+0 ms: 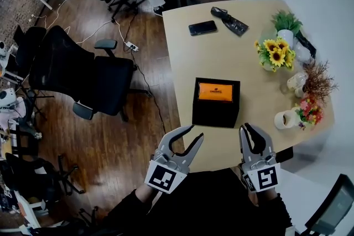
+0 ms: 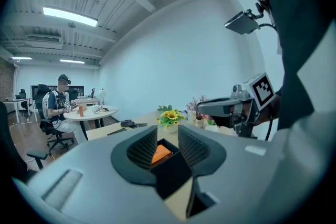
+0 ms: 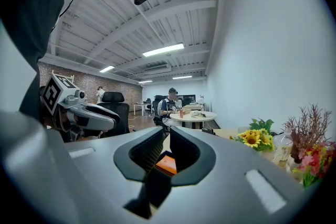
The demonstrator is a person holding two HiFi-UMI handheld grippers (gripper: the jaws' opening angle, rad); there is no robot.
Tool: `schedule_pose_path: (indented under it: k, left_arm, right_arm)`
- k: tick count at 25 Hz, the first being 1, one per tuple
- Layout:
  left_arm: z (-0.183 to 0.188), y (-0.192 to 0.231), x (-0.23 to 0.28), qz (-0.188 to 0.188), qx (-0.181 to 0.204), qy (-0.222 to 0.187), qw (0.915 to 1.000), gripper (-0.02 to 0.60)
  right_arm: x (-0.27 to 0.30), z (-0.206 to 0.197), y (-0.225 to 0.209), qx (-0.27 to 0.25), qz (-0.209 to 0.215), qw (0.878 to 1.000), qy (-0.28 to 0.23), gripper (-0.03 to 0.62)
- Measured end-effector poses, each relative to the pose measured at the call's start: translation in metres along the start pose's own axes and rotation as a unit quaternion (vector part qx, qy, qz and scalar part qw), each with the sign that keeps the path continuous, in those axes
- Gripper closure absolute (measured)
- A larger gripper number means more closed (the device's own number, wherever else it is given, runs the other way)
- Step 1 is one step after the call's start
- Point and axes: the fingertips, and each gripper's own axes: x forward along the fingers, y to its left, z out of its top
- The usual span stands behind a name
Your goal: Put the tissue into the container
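Observation:
A black box (image 1: 215,110) stands near the front of the beige table (image 1: 221,58), with an orange rectangle (image 1: 215,91) at its top; I cannot tell whether that is a tissue pack. Both grippers hover at the table's near edge, short of the box. My left gripper (image 1: 193,132) points at the box's near left corner, jaws a little apart and empty. My right gripper (image 1: 250,129) is just right of the box, jaws together and empty. The left gripper view frames the box (image 2: 170,170) between its fingers; the right gripper view shows the orange top (image 3: 167,165).
On the table lie a phone (image 1: 202,27) and a black pouch (image 1: 229,21). Along the right edge stand sunflowers (image 1: 275,54), a green plant (image 1: 287,22), dried stems (image 1: 318,80), pink flowers (image 1: 310,110) and a white cup (image 1: 286,119). A black office chair (image 1: 83,72) stands left.

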Motion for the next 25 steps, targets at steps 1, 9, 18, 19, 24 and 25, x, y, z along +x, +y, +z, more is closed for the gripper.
schedule_pose_path:
  k: [1, 9, 18, 19, 24, 25]
  left_arm:
    - [0.0, -0.0005, 0.0002, 0.0, -0.001, 0.0, 1.0, 0.476]
    - [-0.0037, -0.0045, 0.0012, -0.003, 0.001, 0.005, 1.0, 0.476]
    - [-0.0042, -0.0065, 0.0021, -0.008, 0.002, 0.011, 0.9999, 0.476]
    - [-0.0044, -0.0069, 0.0024, -0.009, 0.003, 0.012, 0.9999, 0.476]
    - [-0.0039, -0.0075, 0.0026, -0.009, 0.002, 0.01, 0.9999, 0.476]
    - [-0.0039, -0.0077, 0.0025, -0.009, 0.003, 0.01, 0.9999, 0.476]
  right_arm:
    - [0.0001, 0.0002, 0.0007, 0.0, 0.001, 1.0, 0.0, 0.557]
    - [-0.0022, -0.0012, -0.0007, 0.004, -0.001, 1.0, 0.0, 0.557]
    - [-0.0016, -0.0006, 0.0006, 0.004, 0.003, 1.0, 0.0, 0.557]
    - [-0.0014, -0.0007, 0.0007, 0.004, 0.004, 1.0, 0.001, 0.557]
    - [-0.0013, -0.0019, 0.0009, 0.002, 0.003, 1.0, 0.006, 0.557]
    - [-0.0012, -0.0021, 0.001, 0.002, 0.003, 1.0, 0.007, 0.557]
